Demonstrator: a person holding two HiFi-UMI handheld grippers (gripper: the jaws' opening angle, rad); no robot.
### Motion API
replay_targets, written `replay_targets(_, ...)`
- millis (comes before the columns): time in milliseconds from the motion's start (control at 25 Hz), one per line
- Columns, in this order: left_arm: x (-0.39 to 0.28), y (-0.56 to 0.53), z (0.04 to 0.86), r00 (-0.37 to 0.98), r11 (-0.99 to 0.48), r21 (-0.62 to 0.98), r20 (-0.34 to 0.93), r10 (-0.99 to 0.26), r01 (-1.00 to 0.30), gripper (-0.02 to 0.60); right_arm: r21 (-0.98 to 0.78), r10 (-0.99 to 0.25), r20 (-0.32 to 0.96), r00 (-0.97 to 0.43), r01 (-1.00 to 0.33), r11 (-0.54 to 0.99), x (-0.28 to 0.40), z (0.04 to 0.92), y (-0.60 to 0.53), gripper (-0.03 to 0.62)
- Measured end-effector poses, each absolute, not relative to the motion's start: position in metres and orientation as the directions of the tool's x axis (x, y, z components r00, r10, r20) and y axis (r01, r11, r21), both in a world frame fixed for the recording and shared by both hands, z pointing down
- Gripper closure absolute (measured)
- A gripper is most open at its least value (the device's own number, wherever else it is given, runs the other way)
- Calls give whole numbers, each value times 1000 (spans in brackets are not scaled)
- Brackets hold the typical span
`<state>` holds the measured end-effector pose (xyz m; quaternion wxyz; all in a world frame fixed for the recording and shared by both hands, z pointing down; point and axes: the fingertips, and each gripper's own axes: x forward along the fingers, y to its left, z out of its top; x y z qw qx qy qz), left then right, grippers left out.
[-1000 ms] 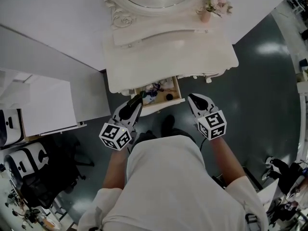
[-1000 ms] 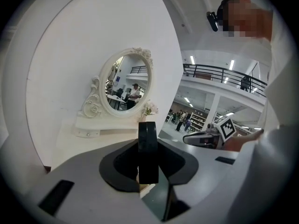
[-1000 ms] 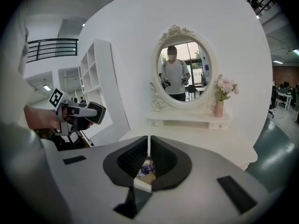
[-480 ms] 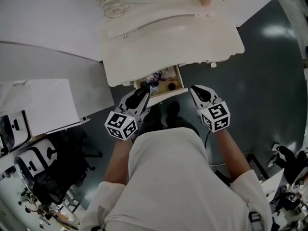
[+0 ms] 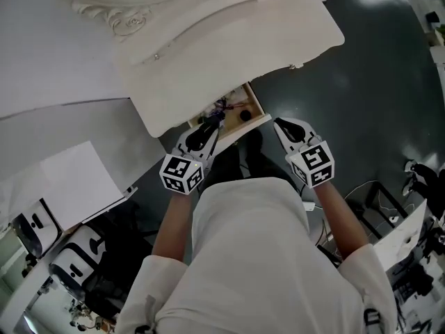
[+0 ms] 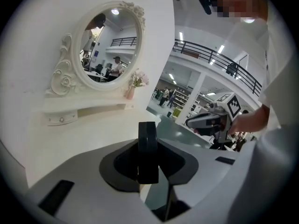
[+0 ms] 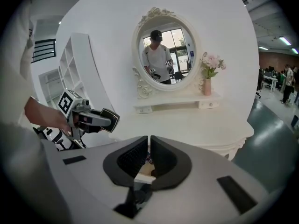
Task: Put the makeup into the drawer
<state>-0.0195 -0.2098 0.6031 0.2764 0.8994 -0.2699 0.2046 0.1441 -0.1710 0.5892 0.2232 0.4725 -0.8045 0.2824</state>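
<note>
Between the jaws of the left gripper [image 5: 208,129] stands the makeup [image 6: 147,149], a flat black compact gripped on edge, so that its narrow dark rim faces the gripper's camera; seen from the right gripper view it is a dark slab with a pale edge at the tip of that tool. The left gripper is clenched on it from both sides. From above, that gripper's tip sits at the front edge of the open drawer [image 5: 256,103], toward seven o'clock of it, and whether the compact is over the drawer or just short of it I cannot tell. The drawer juts from under the white dressing table [image 5: 208,54] at twelve o'clock from the person, and small odds and ends lie inside it. At four o'clock of the drawer the right gripper [image 5: 281,124] hangs beside it, its jaws closed almost together on nothing. An oval mirror [image 7: 166,55] and a small vase of flowers [image 7: 208,80] stand at the table's back.
</note>
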Motion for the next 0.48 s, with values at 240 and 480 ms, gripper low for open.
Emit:
replay_targets(240, -14, -207, 663, 775, -756, 392, 588, -232, -524, 480, -257, -620, 671, -406, -912, 319, 136, 608, -157, 559)
replay_targets(480, -7, -201, 729, 742, -782, 398, 660, -118, -479, 480, -279, -598, 707, -378, -926, 256, 125, 626, -145, 559)
